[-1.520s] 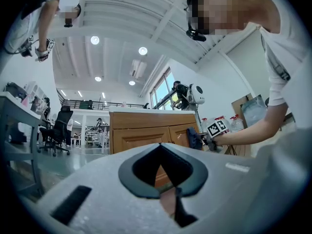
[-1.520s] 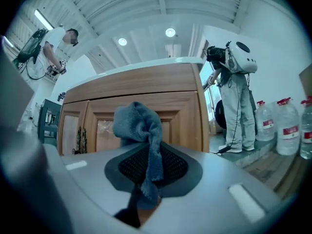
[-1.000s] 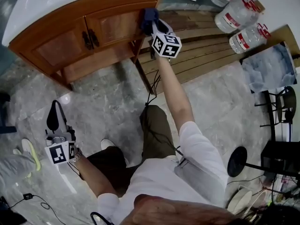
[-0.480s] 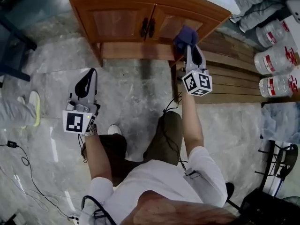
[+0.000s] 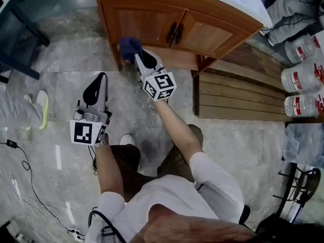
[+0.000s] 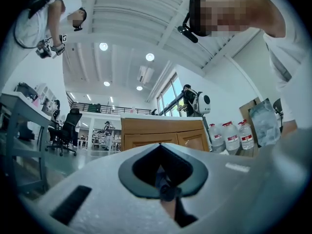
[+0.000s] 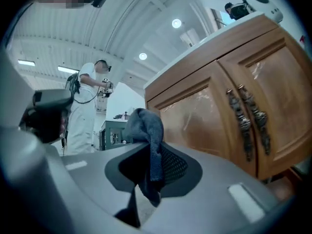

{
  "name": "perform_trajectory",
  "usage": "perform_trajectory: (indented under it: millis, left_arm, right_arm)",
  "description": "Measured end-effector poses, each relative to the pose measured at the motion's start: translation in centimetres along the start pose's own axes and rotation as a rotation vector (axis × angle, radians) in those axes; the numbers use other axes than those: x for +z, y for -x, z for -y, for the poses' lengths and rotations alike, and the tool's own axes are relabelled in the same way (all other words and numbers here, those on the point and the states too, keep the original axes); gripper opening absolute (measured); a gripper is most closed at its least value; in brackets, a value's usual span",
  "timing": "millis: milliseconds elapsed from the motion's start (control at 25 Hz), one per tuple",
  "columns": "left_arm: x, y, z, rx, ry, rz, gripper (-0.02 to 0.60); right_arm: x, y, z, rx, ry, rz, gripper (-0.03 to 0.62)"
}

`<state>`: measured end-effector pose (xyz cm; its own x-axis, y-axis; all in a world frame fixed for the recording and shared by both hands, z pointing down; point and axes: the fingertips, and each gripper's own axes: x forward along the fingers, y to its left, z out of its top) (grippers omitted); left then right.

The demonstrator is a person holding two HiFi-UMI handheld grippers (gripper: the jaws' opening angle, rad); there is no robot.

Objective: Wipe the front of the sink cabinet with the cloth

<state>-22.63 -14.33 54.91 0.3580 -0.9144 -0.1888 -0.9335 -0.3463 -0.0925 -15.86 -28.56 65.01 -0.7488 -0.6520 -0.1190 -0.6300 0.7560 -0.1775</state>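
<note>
The wooden sink cabinet (image 5: 152, 19) stands at the top of the head view, with two doors and dark handles (image 5: 175, 33) in the middle. My right gripper (image 5: 135, 54) is shut on a dark blue cloth (image 5: 129, 46), which rests against the cabinet's lower left corner by the leg. In the right gripper view the cloth (image 7: 147, 128) sticks up from the shut jaws, with the left door (image 7: 195, 121) and handles (image 7: 247, 123) close behind. My left gripper (image 5: 98, 80) hangs over the floor to the left, shut and holding nothing. The left gripper view shows the cabinet (image 6: 163, 133) farther off.
Wooden slats (image 5: 238, 97) lie on the floor right of the cabinet, with large water bottles (image 5: 301, 75) beyond them. A dark table frame (image 5: 20, 44) stands at the upper left. A shoe (image 5: 40, 105) and cables (image 5: 25, 186) are at the left. Another person (image 7: 90, 106) stands beyond.
My right gripper has carried the cloth leftward along the cabinet's lower front, from under the right door to the lower left corner. The left gripper has barely moved.
</note>
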Motion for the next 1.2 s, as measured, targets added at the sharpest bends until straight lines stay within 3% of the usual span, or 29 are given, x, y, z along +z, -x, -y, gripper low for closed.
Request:
perform_trajectory:
  millis: [240,560,840,1200]
  left_arm:
    - [0.7,-0.1,0.3,0.012,-0.076,-0.003,-0.003]
    - [1.3,0.3,-0.1,0.045,-0.071,-0.010,-0.003]
    - [1.3,0.4,-0.6,0.050,-0.073,-0.015,-0.003]
    - [0.6,0.0,-0.1,0.014,-0.081,-0.014,-0.003]
  right_arm:
    - [-2.4,-7.6,-2.4,0.060,0.024,-0.053,0.074]
    - [-5.0,-12.5,0.1,0.007,0.092,-0.136,0.074]
    - [-4.6,-11.7,2.0,-0.040,0.089,-0.111,0.075]
    - [-3.8,-3.9,9.7,-0.189,0.106,-0.074,0.075]
